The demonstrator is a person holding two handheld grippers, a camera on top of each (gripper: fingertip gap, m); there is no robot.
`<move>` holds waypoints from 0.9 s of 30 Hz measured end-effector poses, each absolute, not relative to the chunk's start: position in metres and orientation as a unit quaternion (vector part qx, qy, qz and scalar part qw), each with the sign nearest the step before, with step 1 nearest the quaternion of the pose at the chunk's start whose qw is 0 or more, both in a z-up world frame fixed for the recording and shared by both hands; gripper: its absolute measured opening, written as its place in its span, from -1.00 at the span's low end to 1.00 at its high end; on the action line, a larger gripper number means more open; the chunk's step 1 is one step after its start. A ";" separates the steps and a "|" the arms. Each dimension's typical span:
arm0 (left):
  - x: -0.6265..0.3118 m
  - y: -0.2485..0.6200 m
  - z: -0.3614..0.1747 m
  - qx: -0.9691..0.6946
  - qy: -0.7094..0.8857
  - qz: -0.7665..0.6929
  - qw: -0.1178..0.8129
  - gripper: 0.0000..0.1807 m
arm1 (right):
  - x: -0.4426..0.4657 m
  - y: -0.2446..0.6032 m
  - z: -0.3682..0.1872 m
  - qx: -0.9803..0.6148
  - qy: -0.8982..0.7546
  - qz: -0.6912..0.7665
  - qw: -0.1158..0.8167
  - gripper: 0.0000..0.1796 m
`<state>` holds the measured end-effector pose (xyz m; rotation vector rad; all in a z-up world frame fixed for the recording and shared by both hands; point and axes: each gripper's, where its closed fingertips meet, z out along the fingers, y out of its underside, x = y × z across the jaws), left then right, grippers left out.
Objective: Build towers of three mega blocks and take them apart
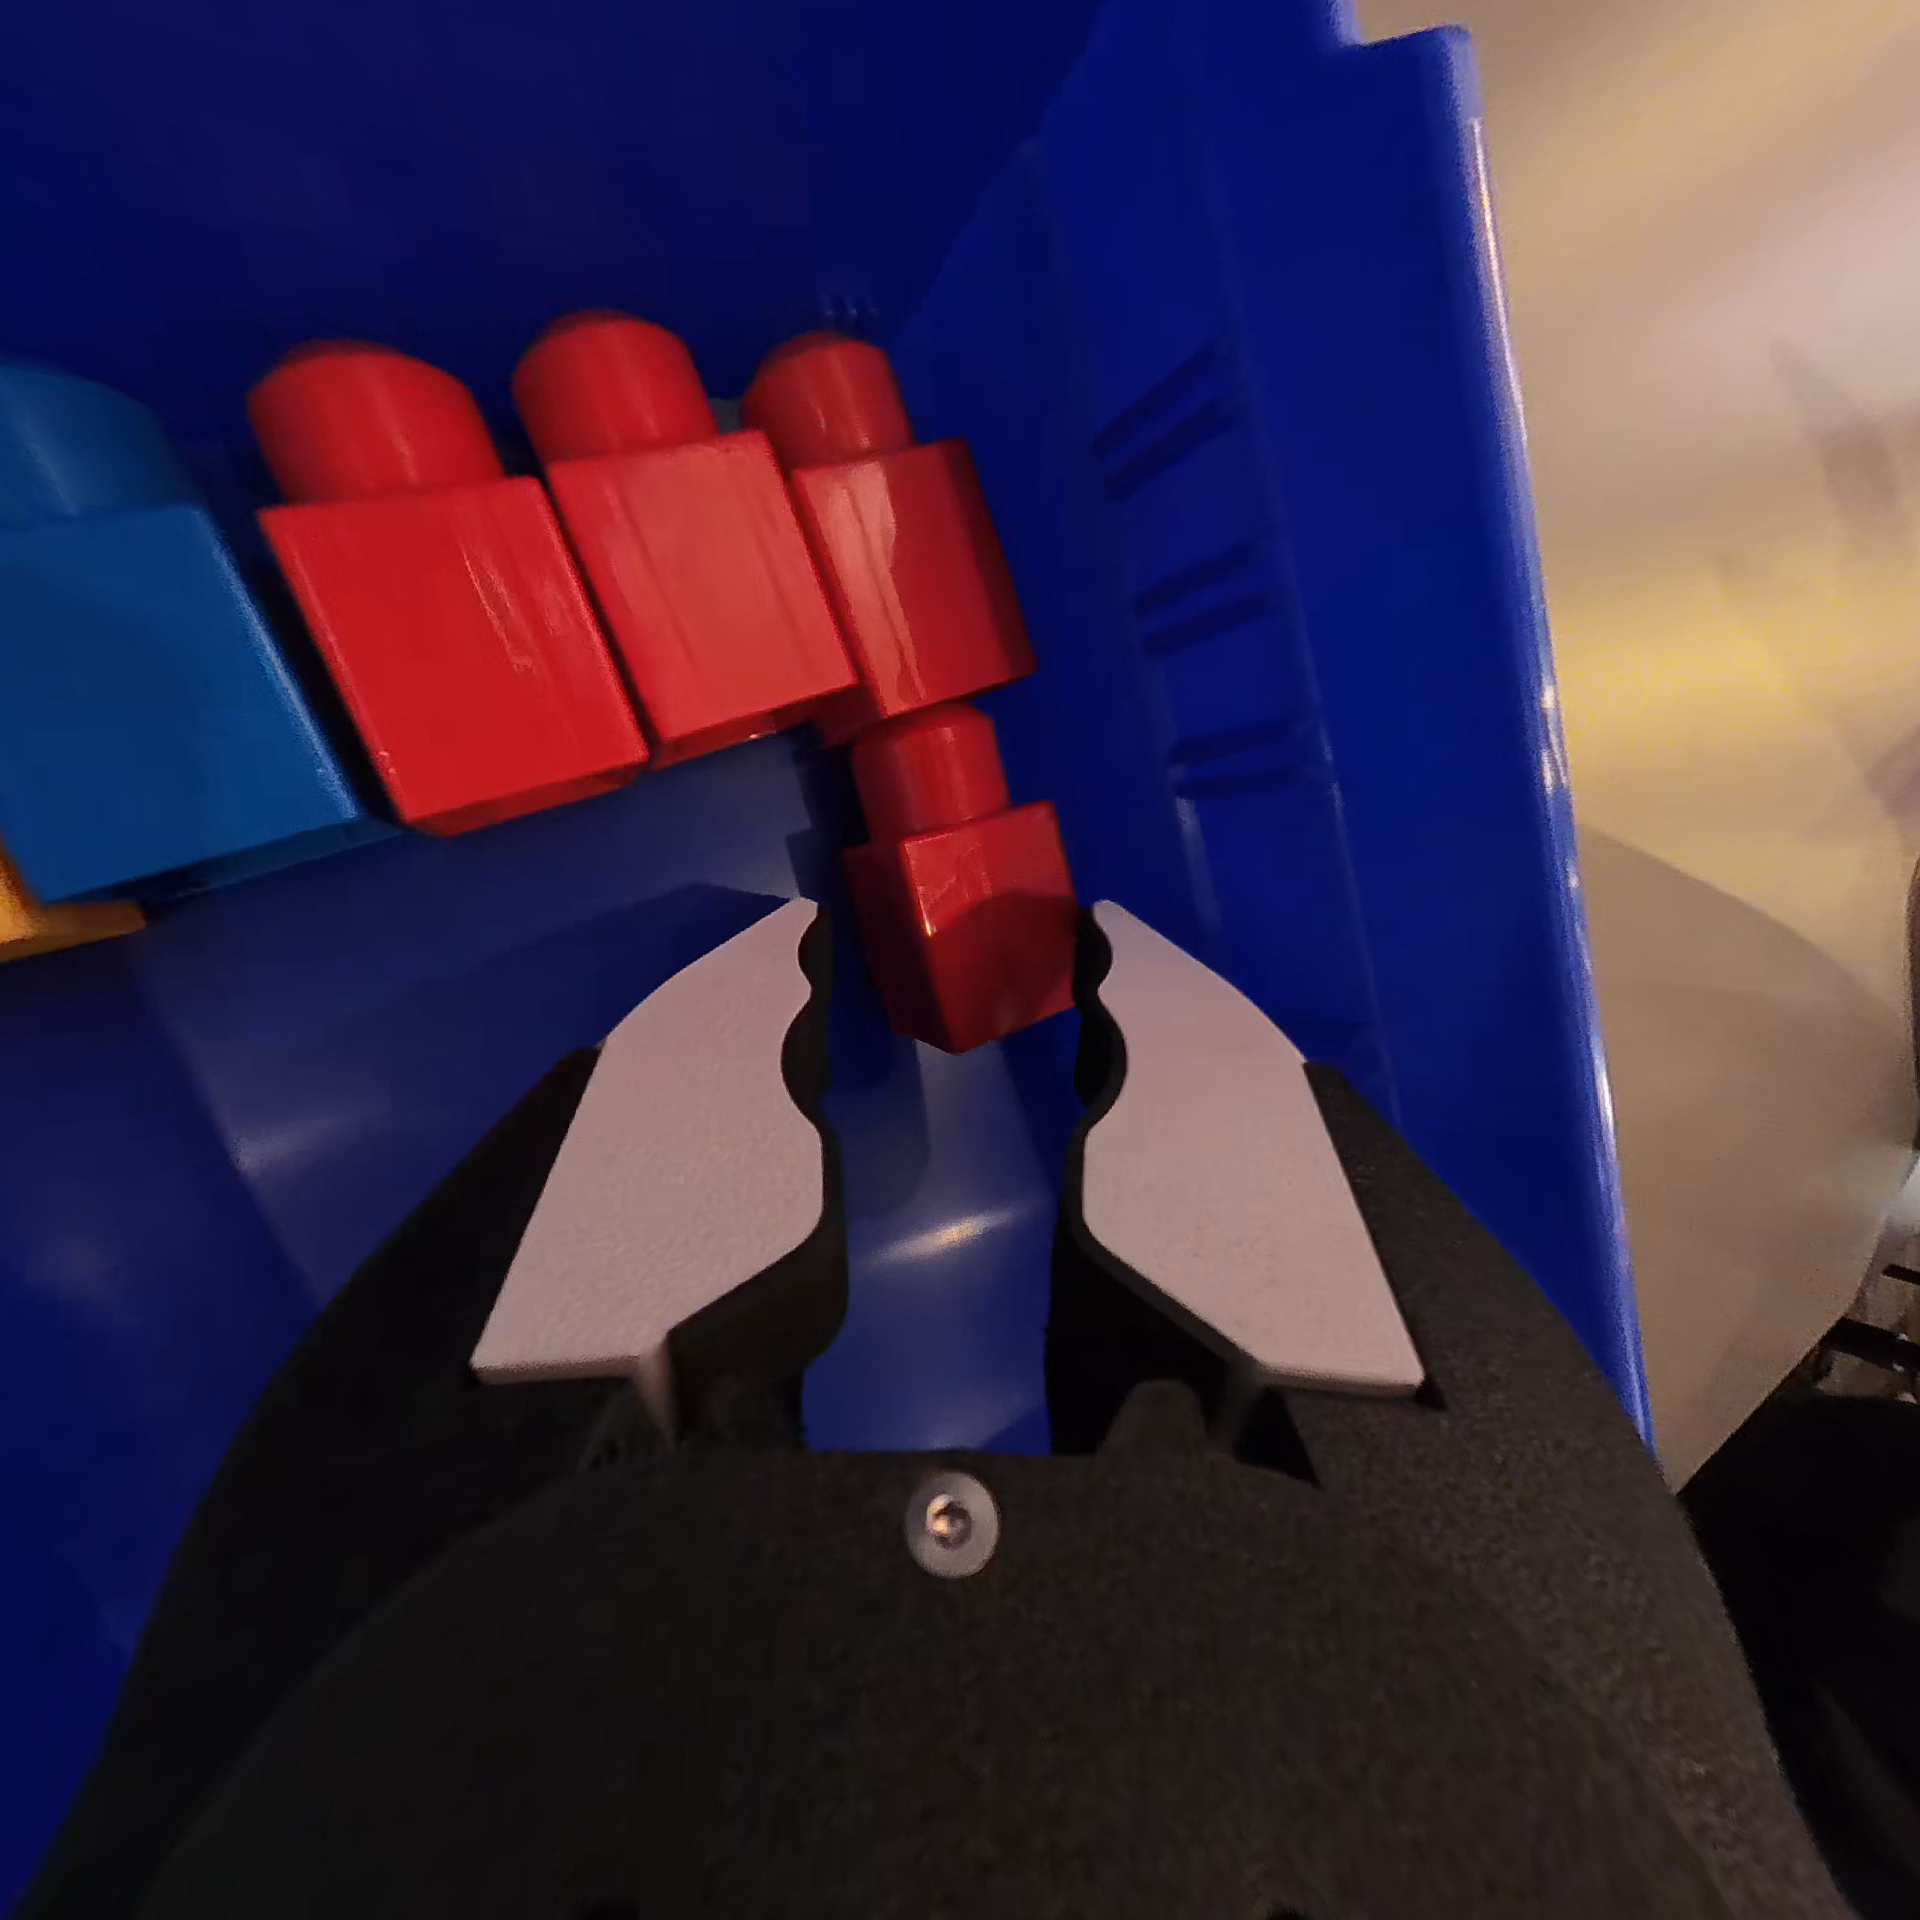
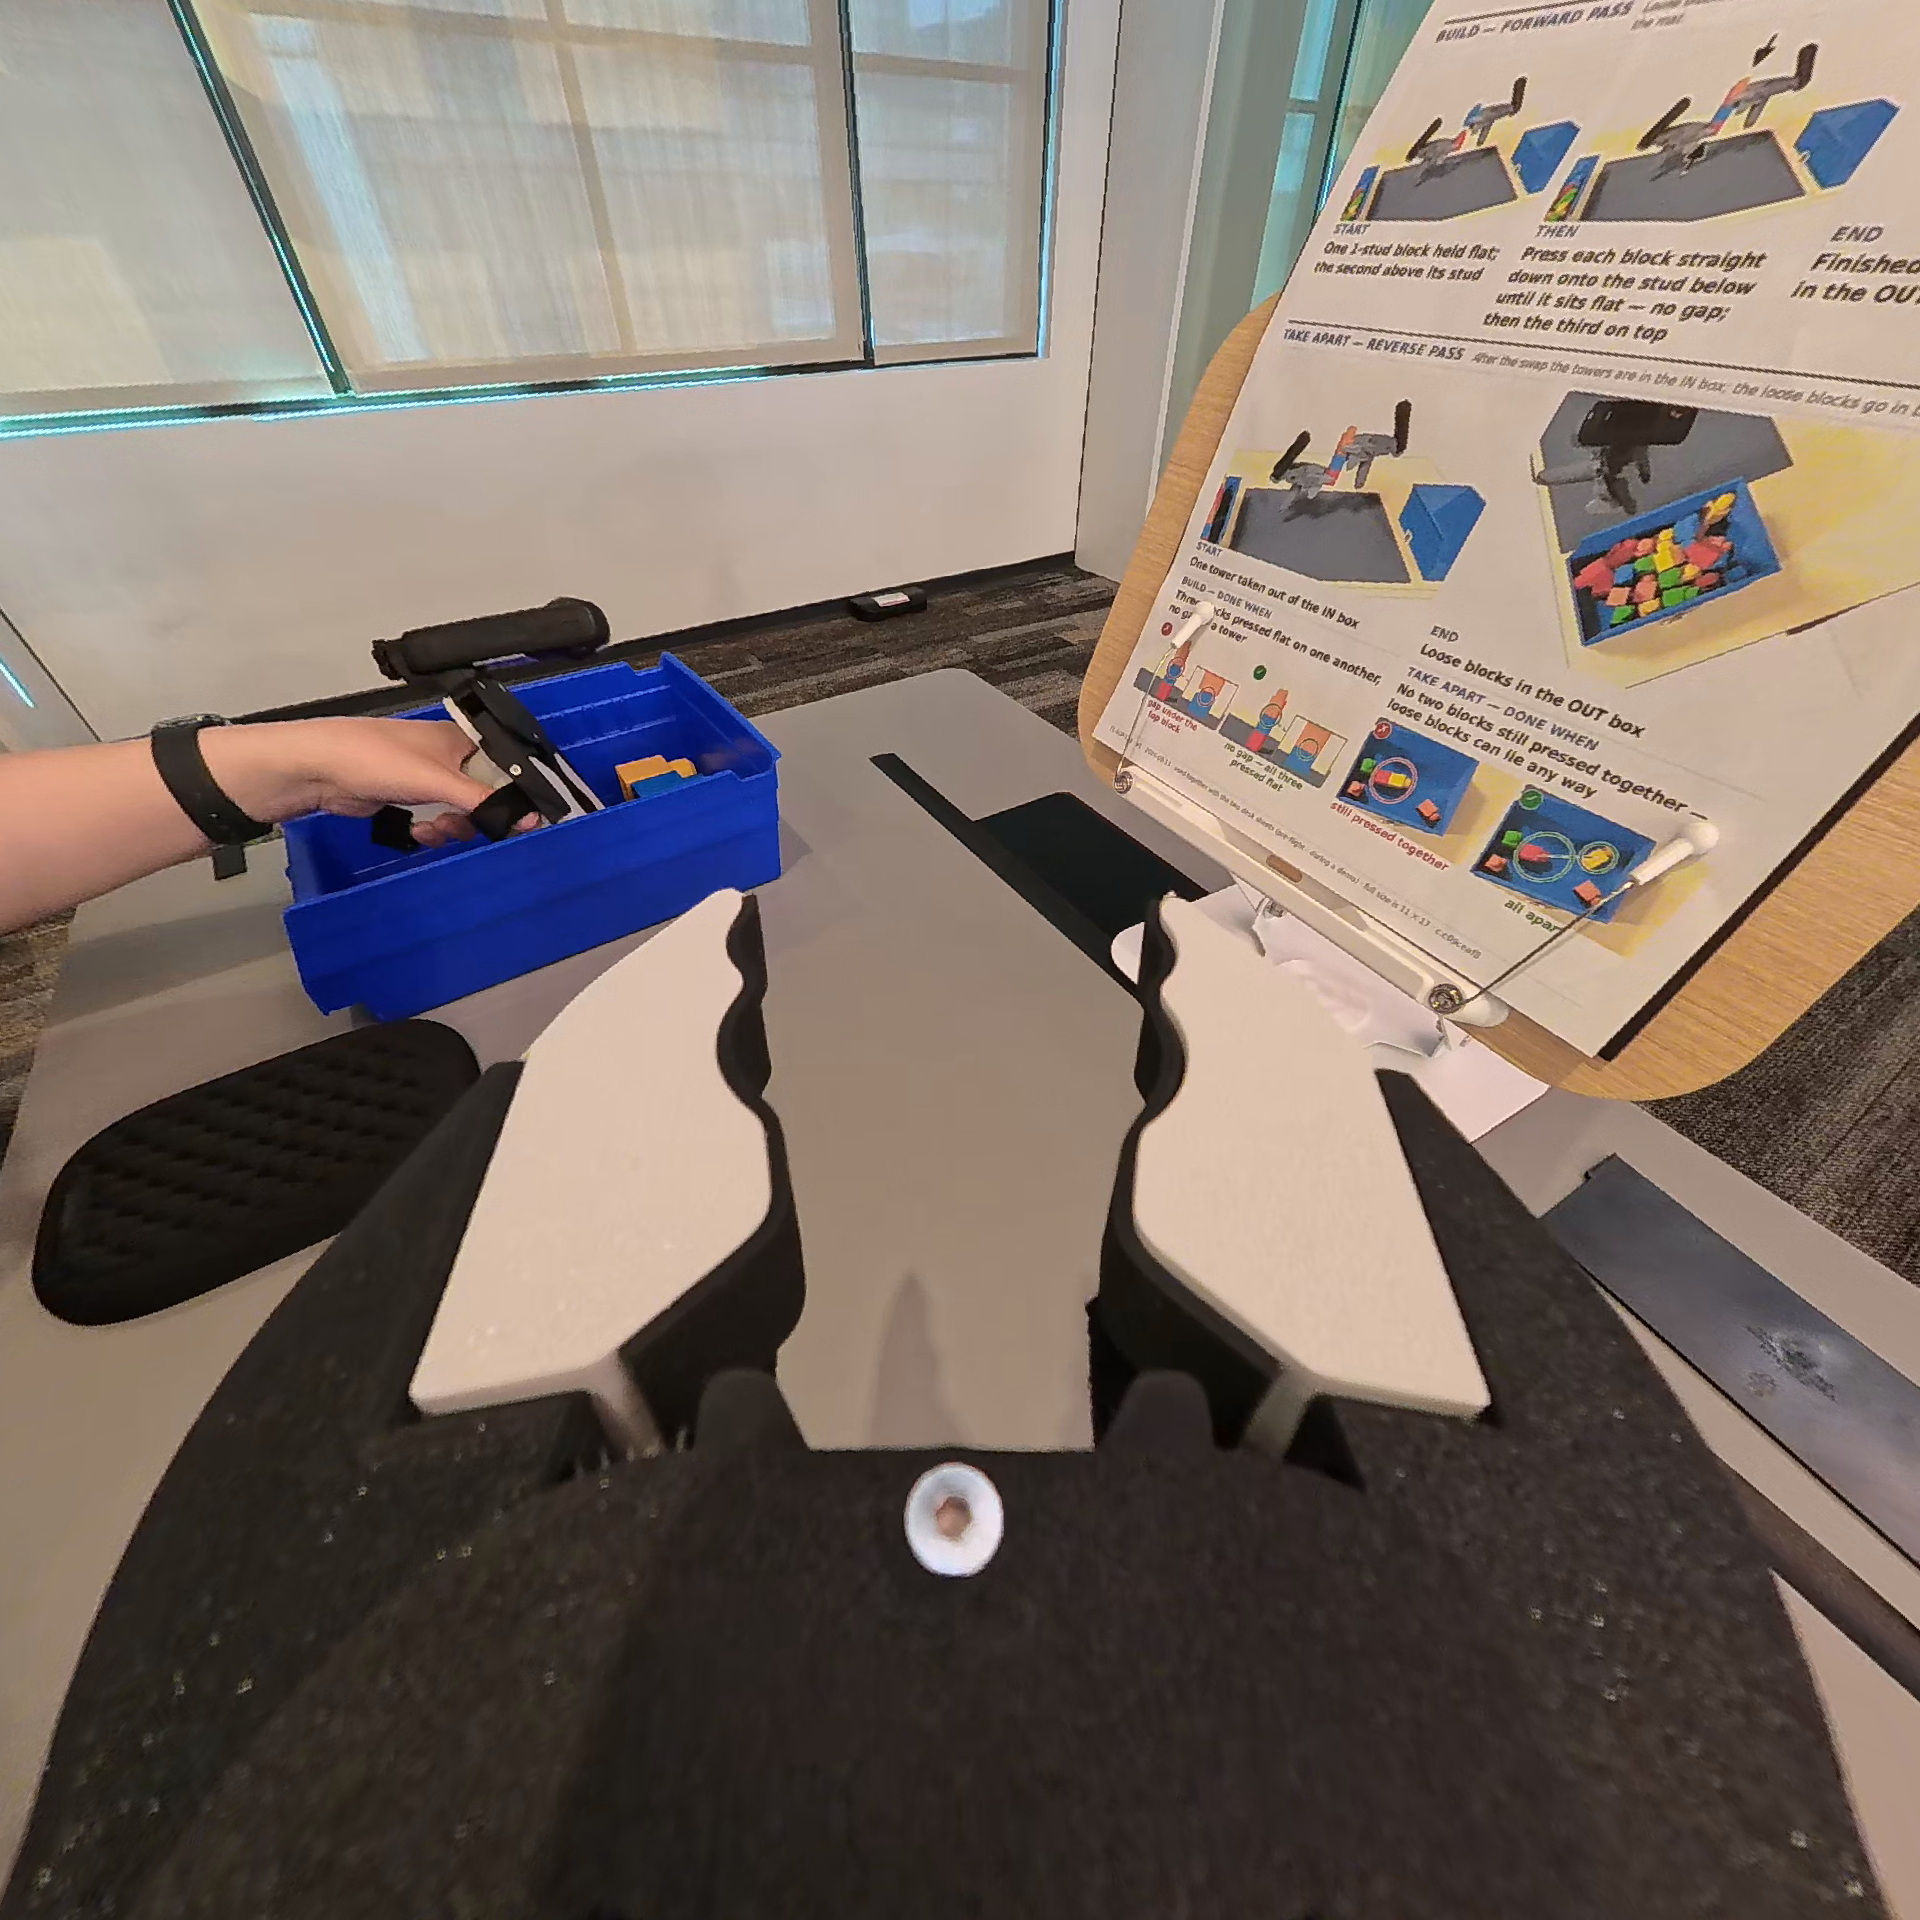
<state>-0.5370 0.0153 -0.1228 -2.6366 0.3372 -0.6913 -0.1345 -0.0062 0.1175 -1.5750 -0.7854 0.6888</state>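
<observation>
In the left wrist view my left gripper (image 1: 956,914) is down inside the blue bin (image 1: 1299,520). Its jaws are closed in on a small red block (image 1: 977,935) at the fingertips, with the block tilted and its stud pointing away. Three red blocks (image 1: 696,592) lie side by side just beyond it, with a blue block (image 1: 135,686) and an orange corner (image 1: 62,920) to their left. In the right wrist view my right gripper (image 2: 945,914) is open and empty above the grey table (image 2: 935,1143). The bin (image 2: 520,914) and the left gripper (image 2: 520,758) show at the left.
A person's hand (image 2: 332,779) holds the left gripper over the bin. A yellow and blue block (image 2: 652,777) lies in the bin. An instruction sheet on a stand (image 2: 1507,520) rises at the right. A black mat (image 2: 1081,862) lies ahead and a black mesh pad (image 2: 239,1164) lies at the left.
</observation>
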 end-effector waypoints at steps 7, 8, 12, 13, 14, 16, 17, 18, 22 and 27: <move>-0.553 0.013 -0.122 -0.943 0.120 -0.238 0.197 -0.53 | -0.132 -0.007 0.120 -0.673 -0.334 0.297 0.589 -0.24; -0.552 0.013 -0.121 -0.942 0.120 -0.244 0.196 -0.54 | -0.132 -0.007 0.120 -0.673 -0.334 0.298 0.589 -0.24; -0.541 0.013 -0.116 -0.933 0.157 -0.258 0.195 -0.55 | -0.134 -0.007 0.119 -0.673 -0.335 0.299 0.587 -0.24; -0.540 0.012 -0.117 -0.935 0.172 -0.246 0.188 -0.56 | -0.134 -0.007 0.119 -0.674 -0.336 0.298 0.587 -0.24; -0.541 0.012 -0.120 -0.938 0.186 -0.228 0.181 -0.56 | -0.135 -0.007 0.118 -0.675 -0.337 0.297 0.586 -0.24; -0.542 0.011 -0.127 -0.944 0.208 -0.201 0.158 -0.54 | -0.135 -0.007 0.117 -0.675 -0.339 0.296 0.584 -0.24; -0.540 0.010 -0.129 -0.947 0.211 -0.194 0.147 -0.54 | -0.136 -0.008 0.117 -0.675 -0.340 0.296 0.584 -0.24; -0.539 0.010 -0.131 -0.948 0.210 -0.191 0.140 -0.54 | -0.136 -0.008 0.117 -0.675 -0.340 0.296 0.584 -0.24; -0.537 0.014 -0.135 -0.956 0.210 -0.166 0.119 -0.55 | -0.135 -0.008 0.117 -0.675 -0.339 0.297 0.584 -0.24; -0.540 0.018 -0.141 -0.963 0.222 -0.124 0.091 -0.57 | -0.135 -0.009 0.115 -0.677 -0.345 0.298 0.578 -0.24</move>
